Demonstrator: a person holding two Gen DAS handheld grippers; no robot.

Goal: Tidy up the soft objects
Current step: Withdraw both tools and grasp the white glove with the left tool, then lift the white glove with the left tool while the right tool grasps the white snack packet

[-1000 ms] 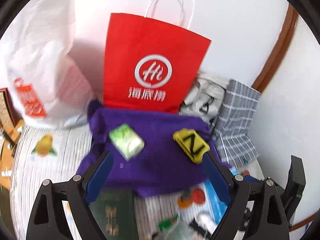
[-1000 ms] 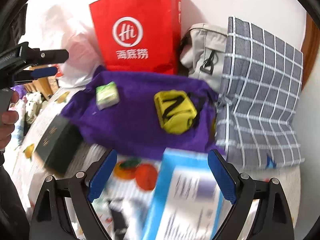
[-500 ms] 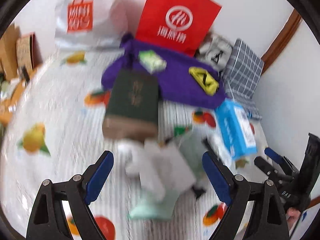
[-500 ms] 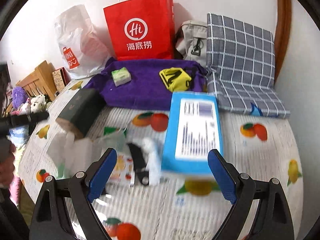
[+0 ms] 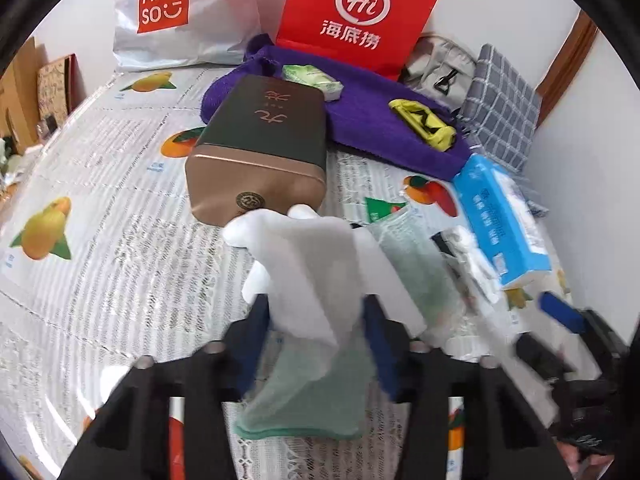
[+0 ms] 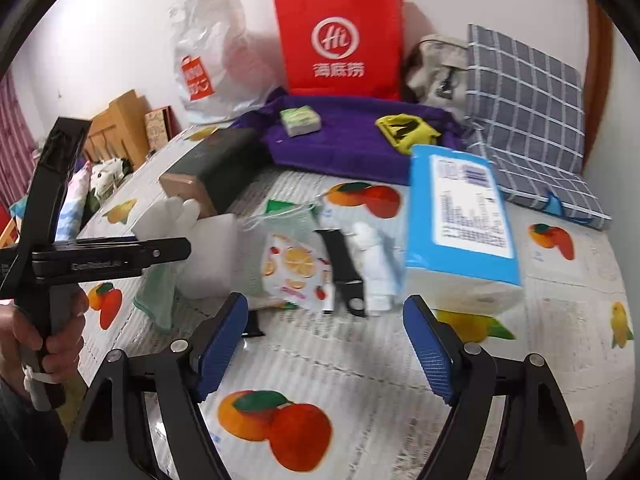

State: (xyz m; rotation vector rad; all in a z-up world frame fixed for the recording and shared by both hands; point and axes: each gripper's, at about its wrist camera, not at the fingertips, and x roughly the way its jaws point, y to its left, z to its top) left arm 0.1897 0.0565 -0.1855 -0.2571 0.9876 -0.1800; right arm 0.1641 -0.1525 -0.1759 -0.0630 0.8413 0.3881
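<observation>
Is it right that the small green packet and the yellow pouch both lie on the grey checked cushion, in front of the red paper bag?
Not quite. The small green packet and the yellow pouch lie on the purple cloth, not on the grey checked cushion, which stands beside it. The red paper bag is behind them, as the right wrist view shows.

White cloth [image 5: 308,272] over pale green cloth [image 5: 312,396], crumpled, apparently pinched on fruit-print sheet [image 5: 120,264]

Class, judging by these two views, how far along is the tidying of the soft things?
Little looks done: the mask pouch and white roll lie loose on the fruit-print sheet. In hand: the left gripper is closing on the white glove and green cloth. The right gripper is closing on nothing.
</observation>
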